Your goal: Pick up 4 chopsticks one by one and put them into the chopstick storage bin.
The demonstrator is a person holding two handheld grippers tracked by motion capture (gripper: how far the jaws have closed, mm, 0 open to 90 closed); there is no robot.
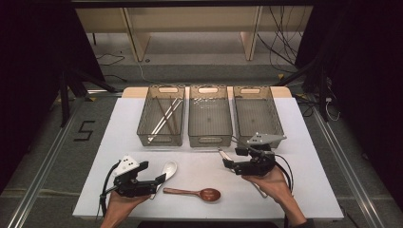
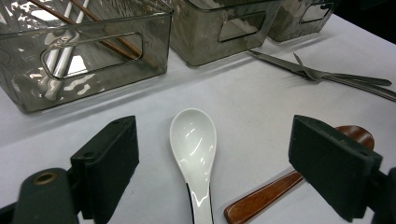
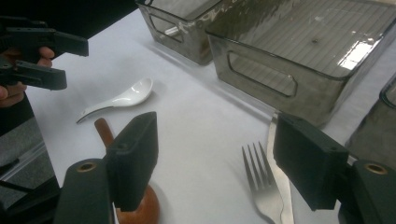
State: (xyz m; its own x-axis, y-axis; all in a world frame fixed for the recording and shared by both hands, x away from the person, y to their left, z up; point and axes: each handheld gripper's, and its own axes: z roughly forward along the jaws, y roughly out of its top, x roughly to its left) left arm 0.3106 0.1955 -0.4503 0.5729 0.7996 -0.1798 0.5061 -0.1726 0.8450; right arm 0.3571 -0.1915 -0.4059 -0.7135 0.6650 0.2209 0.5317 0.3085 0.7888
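My left gripper (image 2: 212,163) stood with its jaws wide, empty, astride the glossy white spoon (image 2: 194,154), bowl far, handle near.

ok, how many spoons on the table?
2. The white spoon lies between the left gripper's open jaws; the brown wooden spoon lies just right of it, near the table's front edge.

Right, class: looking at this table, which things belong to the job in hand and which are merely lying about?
In the job:
left gripper, open around the white spoon
right gripper, open above the fork and knife
wooden spoon
three bins, the left one already holding chopsticks

Lying about:
cables on the floor
wooden frame behind the table
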